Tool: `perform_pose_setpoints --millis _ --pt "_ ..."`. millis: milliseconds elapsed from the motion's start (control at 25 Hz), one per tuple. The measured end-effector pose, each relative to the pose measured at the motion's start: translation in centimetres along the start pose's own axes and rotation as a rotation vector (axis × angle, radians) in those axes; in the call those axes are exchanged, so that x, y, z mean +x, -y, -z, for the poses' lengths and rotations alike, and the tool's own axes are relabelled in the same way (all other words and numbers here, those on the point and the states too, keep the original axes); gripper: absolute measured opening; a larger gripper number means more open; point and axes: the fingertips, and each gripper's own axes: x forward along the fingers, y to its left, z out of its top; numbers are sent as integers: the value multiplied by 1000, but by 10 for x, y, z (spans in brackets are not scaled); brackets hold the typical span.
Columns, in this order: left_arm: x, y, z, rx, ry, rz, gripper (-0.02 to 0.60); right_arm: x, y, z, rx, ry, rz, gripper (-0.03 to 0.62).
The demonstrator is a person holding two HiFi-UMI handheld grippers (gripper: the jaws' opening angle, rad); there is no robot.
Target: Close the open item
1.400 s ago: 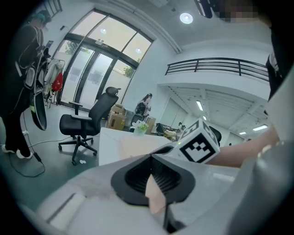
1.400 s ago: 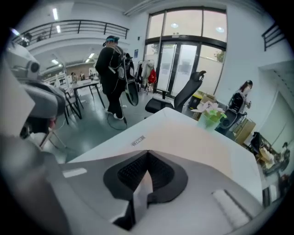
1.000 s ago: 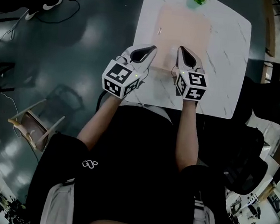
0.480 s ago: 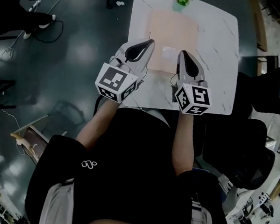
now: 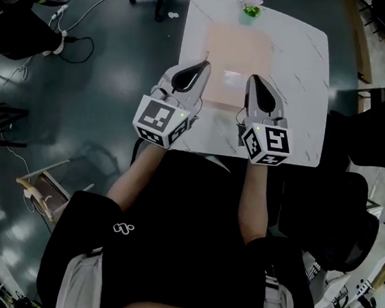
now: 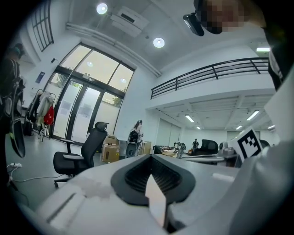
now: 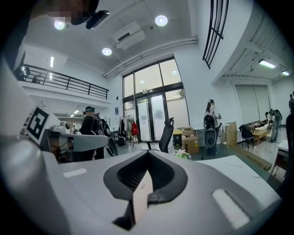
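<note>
Your left tool (image 5: 201, 66) and right tool (image 5: 253, 78) hang side by side over the near half of the desk (image 5: 303, 93). Neither touches it. In each gripper view the jaws are pressed together with nothing between them, so both tools are empty.

The desk is white with grey marble veins. A flat pale pink sheet (image 5: 235, 51) lies in the middle of it, and the tips of both tools are over the sheet's near edge. You can't tell from here whether the sheet is the open item, and nothing else on the desk reads as open.

A small green and white ornament (image 5: 251, 10) stands at the far edge of the desk, just beyond the sheet and well apart from both tools.

For writing, each tool's cube carries black-and-white square markers, on the left cube (image 5: 160, 120) and the right cube (image 5: 271, 143). Your black shirt has a small white looped logo (image 5: 123, 228) with no words you can read. A pale strip (image 7: 140, 195) at the seam of the right tool's jaws carries tiny print, too small to make out.
</note>
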Motion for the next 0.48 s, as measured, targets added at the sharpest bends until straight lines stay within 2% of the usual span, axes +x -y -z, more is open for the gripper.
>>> perform_pose_setpoints --millis 480 --pt "-1 -3 1 -1 5 -37 -2 2 1 -8 -25 10 -21 -2"
